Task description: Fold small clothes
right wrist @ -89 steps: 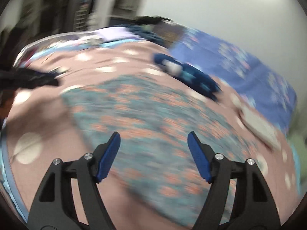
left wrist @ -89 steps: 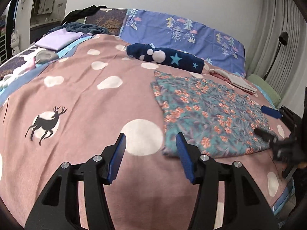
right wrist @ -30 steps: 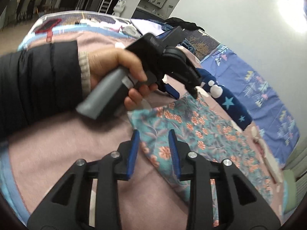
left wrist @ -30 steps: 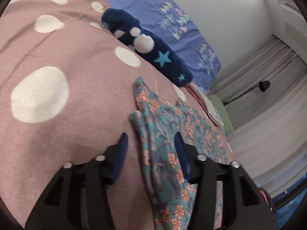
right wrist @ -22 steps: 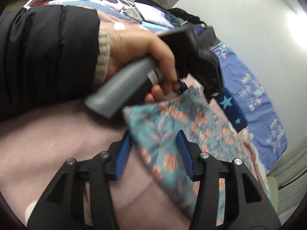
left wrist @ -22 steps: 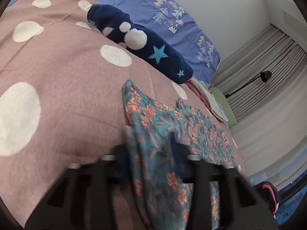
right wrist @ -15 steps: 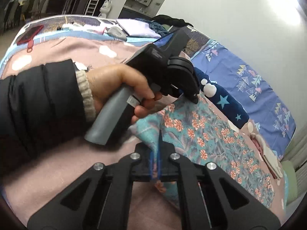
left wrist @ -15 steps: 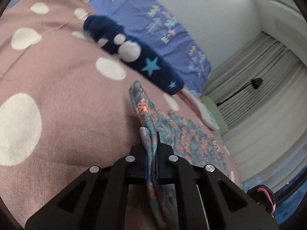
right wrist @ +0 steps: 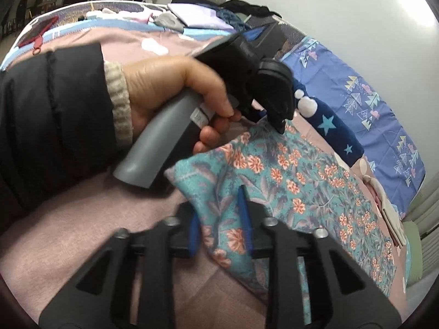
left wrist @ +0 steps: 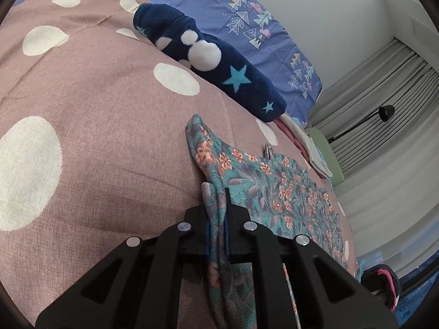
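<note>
Left gripper [left wrist: 218,205] and right gripper [right wrist: 219,219] each pinch the floral garment's [right wrist: 301,181] near edge on the bed [left wrist: 96,137], apparently ready for lifting it over into a fold.

Both tongs are black plastic frames with triangular cut-outs, silver screw heads and blue pads: left tongs [left wrist: 216,213], right tongs [right wrist: 219,219]. The left hand [right wrist: 170,90] grips a grey handle [right wrist: 162,148]; it wears a black quilted sleeve [right wrist: 55,115] over a cream ribbed cuff [right wrist: 118,101]
</note>
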A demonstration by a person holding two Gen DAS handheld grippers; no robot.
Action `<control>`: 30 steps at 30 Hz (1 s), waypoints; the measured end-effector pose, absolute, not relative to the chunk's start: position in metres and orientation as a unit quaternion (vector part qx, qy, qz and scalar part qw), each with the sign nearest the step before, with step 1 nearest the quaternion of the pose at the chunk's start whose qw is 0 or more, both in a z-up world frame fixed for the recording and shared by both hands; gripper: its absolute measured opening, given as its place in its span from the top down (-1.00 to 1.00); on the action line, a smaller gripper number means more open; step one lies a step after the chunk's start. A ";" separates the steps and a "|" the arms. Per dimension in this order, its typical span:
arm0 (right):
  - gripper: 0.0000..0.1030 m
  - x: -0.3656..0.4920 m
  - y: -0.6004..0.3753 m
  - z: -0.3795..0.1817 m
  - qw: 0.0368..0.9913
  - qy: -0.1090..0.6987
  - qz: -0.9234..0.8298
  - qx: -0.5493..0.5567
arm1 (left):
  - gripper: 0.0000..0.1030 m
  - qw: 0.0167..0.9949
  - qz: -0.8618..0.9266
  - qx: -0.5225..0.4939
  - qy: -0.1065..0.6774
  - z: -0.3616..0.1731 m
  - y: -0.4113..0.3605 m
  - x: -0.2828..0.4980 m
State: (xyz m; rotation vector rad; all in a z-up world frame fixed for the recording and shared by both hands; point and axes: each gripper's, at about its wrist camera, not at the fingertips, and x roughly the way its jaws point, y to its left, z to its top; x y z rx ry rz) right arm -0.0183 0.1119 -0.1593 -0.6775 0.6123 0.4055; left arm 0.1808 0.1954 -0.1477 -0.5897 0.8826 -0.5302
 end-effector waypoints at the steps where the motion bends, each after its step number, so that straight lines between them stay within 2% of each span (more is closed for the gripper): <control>1: 0.88 -0.018 0.107 -0.154 0.883 0.292 0.202 -0.308 | 0.87 0.831 -0.248 -0.273 0.416 -0.146 0.194 0.181; 15: 0.91 -0.023 0.010 -0.078 0.939 0.258 0.195 -0.118 | 0.88 0.861 -0.273 -0.204 0.379 -0.066 0.133 0.175; 30: 0.92 -0.026 -0.094 -0.061 0.955 0.254 0.151 -0.001 | 0.88 0.865 -0.287 -0.133 0.390 -0.032 0.024 0.181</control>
